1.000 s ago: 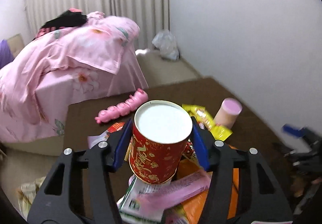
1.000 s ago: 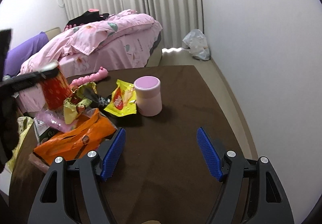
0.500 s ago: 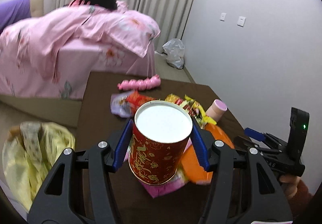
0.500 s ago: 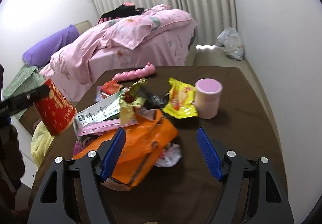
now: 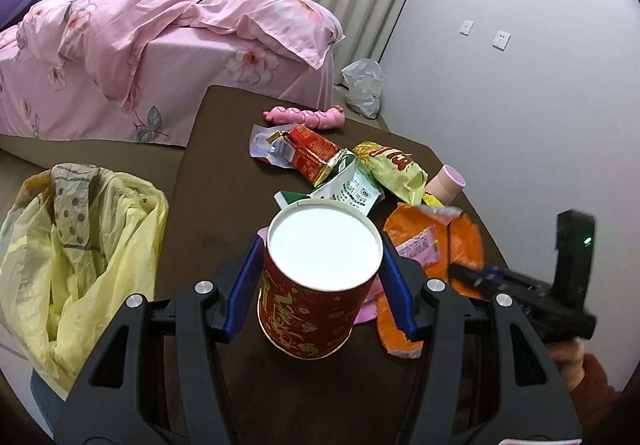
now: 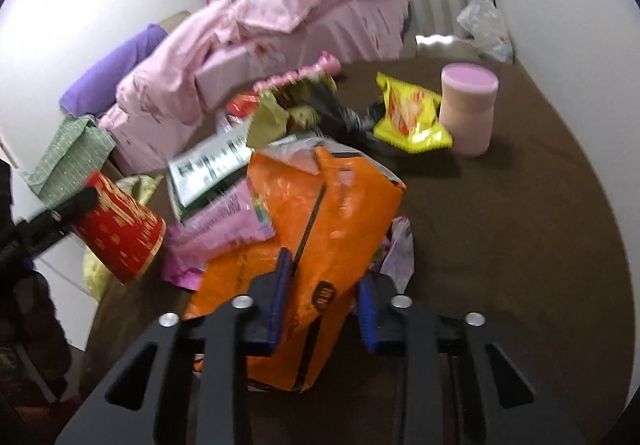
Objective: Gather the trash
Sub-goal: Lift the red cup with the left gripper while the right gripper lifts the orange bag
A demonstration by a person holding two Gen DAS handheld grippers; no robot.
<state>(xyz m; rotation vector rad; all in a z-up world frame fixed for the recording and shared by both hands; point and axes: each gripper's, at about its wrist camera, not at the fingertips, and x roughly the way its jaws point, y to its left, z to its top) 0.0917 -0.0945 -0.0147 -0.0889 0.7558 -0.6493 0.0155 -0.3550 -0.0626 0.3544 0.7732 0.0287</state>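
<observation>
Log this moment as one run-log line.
left gripper: shut on red paper cup | right gripper: just been closing, fingers astride orange plastic bag | yellow bin bag: open beside brown table

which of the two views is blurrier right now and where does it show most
Right wrist view: clearly softer, motion smear across the wrapper pile, bed and red paper cup; the pink cup stays readable. Left wrist view: crisp on the red cup, only the right gripper at the edge is smeared. Both bend straight lines, fisheye.
</observation>
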